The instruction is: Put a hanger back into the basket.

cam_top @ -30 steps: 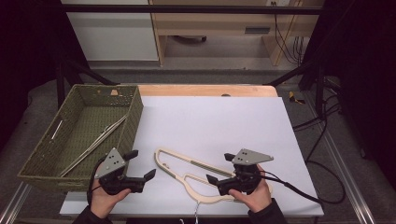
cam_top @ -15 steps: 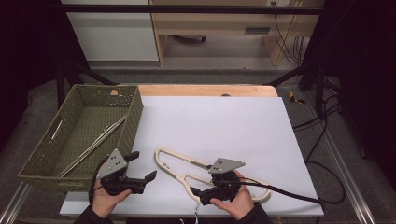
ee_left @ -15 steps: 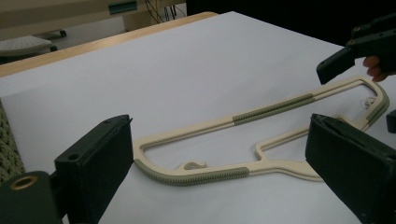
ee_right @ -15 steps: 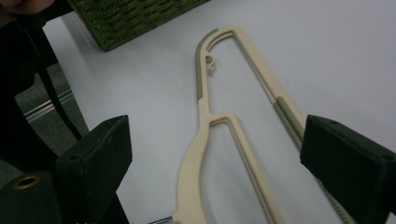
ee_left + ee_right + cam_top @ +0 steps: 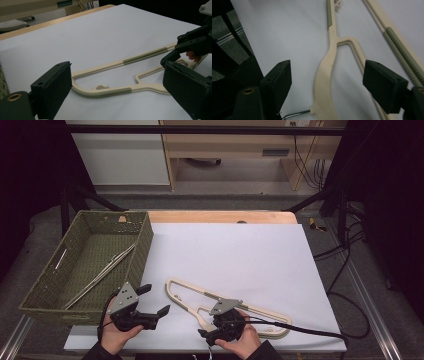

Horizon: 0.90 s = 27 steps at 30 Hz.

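Closing in on the cream hanger

My right gripper (image 5: 207, 336) is low over the hanger (image 5: 200, 295) lying at the near middle of the white surface (image 5: 240, 250); its fingers (image 5: 277, 77) have just been narrowing, straddling the neck but not pressing yet. I should centre on the thick neck beside the metal hook (image 5: 295, 115) before clamping. My left gripper (image 5: 156, 301) hangs released nearby.

High view is looking down and forward over the table (image 5: 225, 250) from above. Left gripper view is sitting low, facing across the cream hanger (image 5: 117, 72). Right gripper view is hovering close over the same hanger's neck (image 5: 325, 75); all three are sharing it.
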### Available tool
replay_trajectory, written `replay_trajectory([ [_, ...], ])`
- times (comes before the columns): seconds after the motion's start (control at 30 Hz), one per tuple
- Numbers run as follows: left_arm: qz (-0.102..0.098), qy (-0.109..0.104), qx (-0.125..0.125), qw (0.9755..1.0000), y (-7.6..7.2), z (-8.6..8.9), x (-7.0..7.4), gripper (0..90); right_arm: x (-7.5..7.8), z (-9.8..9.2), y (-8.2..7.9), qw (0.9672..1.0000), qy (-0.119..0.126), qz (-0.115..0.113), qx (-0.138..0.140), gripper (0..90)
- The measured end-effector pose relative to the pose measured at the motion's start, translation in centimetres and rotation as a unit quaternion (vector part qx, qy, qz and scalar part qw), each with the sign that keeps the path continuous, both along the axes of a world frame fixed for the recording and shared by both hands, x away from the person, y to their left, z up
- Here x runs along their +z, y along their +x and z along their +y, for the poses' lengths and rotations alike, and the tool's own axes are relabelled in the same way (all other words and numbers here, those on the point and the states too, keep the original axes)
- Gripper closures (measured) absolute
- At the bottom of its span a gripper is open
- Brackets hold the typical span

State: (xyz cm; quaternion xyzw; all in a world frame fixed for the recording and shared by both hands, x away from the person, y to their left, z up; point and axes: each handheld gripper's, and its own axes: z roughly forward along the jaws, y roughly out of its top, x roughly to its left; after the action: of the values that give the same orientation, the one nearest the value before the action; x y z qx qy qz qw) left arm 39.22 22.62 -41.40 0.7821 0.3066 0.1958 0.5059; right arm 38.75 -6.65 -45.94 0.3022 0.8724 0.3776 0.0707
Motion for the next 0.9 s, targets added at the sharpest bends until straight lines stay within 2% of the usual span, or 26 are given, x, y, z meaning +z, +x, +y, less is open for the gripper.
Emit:
replay_trajectory([
  [0.03,0.0,0.0,0.0,1.0,0.0,0.0,0.0,8.6,0.0,0.0,0.0,1.0,0.0,0.0,0.0,26.4],
  [0.07,0.0,0.0,-0.001,1.0,0.0,0.0,0.0,8.7,-0.2,0.1,0.0,0.9999,-0.008,0.006,0.001,31.4],
  [0.13,0.002,0.001,-0.002,1.0,0.0,-0.1,-0.1,8.6,-0.4,0.1,0.1,0.9999,-0.011,0.004,-0.001,34.2],
  [0.17,0.002,-0.001,-0.002,1.0,0.0,-0.1,-0.1,8.7,-0.6,0.2,0.1,0.9998,-0.018,0.007,0.003,39.7],
  [0.2,0.002,-0.001,-0.002,1.0,0.0,-0.1,-0.1,8.7,-0.6,0.2,0.1,0.9998,-0.018,0.007,0.003,39.7],
  [0.23,0.002,-0.001,-0.003,1.0,0.0,-0.1,-0.1,8.8,-0.8,0.3,0.1,0.9995,-0.025,0.017,0.0,44.1],
  [0.27,0.002,-0.001,-0.003,1.0,0.0,-0.1,-0.1,8.9,-0.8,0.3,0.1,0.9995,-0.025,0.017,0.0,44.1],
  [0.3,0.003,-0.001,-0.005,1.0,0.0,-0.2,-0.1,9.0,-1.1,0.4,0.2,0.9994,-0.03,0.017,0.007,49.2],
  [0.37,0.003,0.0,-0.006,1.0,-0.1,-0.2,-0.1,9.2,-1.3,0.4,0.2,0.9992,-0.033,0.02,0.011,52.1],
  [0.4,0.003,0.0,-0.006,1.0,-0.1,-0.2,-0.1,9.2,-1.3,0.4,0.2,0.9992,-0.033,0.02,0.011,52.1],
  [0.47,0.003,0.001,-0.007,1.0,-0.1,-0.3,-0.1,9.4,-1.2,0.5,0.1,0.9991,-0.036,0.02,0.007,57.8],
  [0.6,0.004,0.002,-0.008,1.0,-0.1,-0.3,-0.1,9.5,-1.3,0.5,-0.1,0.9991,-0.041,0.007,0.014,62.5],
  [0.9,0.005,0.005,-0.014,0.9999,-0.1,-0.6,-0.3,9.7,-1.1,0.6,-0.1,0.9988,-0.04,0.026,0.007,67.5],
])
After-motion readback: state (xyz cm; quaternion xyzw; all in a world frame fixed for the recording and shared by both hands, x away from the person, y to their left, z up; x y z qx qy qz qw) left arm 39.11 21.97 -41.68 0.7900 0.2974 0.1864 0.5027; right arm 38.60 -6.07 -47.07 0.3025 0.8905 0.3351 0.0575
